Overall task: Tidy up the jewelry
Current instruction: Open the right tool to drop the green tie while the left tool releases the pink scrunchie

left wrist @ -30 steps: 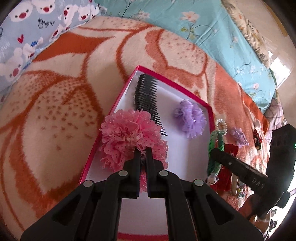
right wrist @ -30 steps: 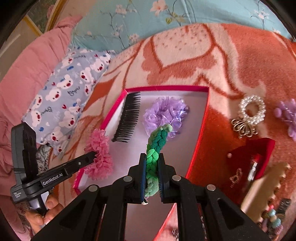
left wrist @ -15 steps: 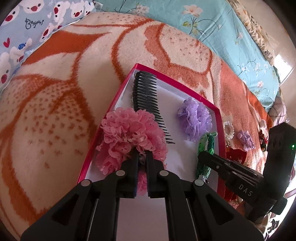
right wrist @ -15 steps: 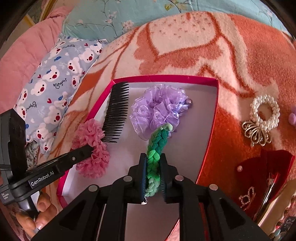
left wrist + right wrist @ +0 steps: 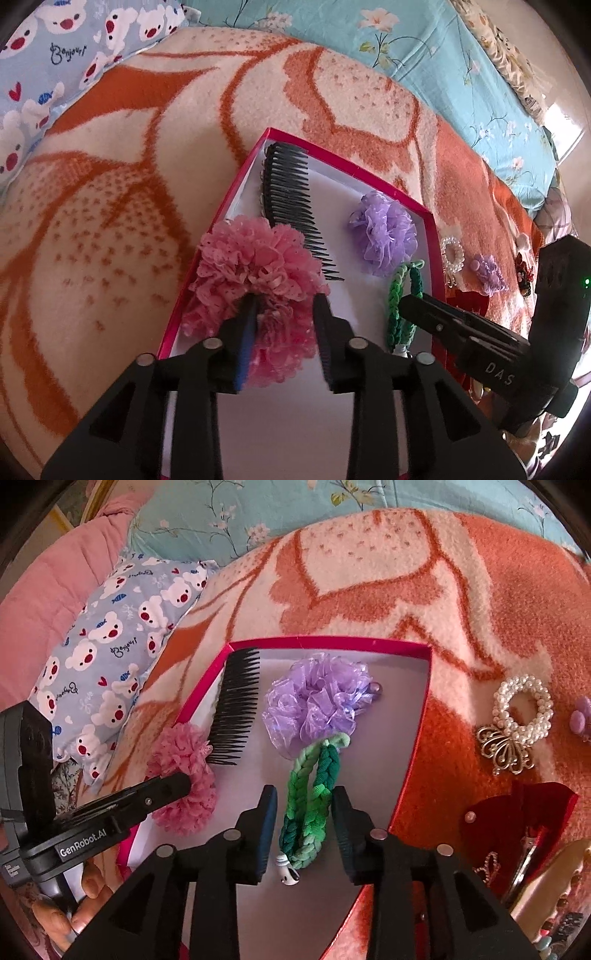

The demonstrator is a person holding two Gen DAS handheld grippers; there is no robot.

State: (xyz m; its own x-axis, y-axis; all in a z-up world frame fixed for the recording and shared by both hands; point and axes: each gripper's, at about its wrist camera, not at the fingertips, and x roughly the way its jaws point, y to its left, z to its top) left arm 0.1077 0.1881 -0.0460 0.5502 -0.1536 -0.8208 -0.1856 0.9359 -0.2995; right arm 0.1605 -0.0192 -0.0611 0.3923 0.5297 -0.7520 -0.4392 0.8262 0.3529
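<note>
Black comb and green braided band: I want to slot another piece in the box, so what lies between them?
Only bare box floor separates the comb and green band in the right wrist view.

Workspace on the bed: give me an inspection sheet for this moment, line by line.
Surface: orange and cream blanket on a bed.
Job's things: pink-rimmed box holding a black comb, purple scrunchie, pink scrunchie and green braided hair tie.
Clutter: pearl hair ring and red velvet piece lie on the blanket outside the box.
Grippers: left tongs open around the pink scrunchie; right tongs open around the green tie.
Cables: nothing seen.
Surroundings: bear-print pillow, floral blue sheet.
</note>
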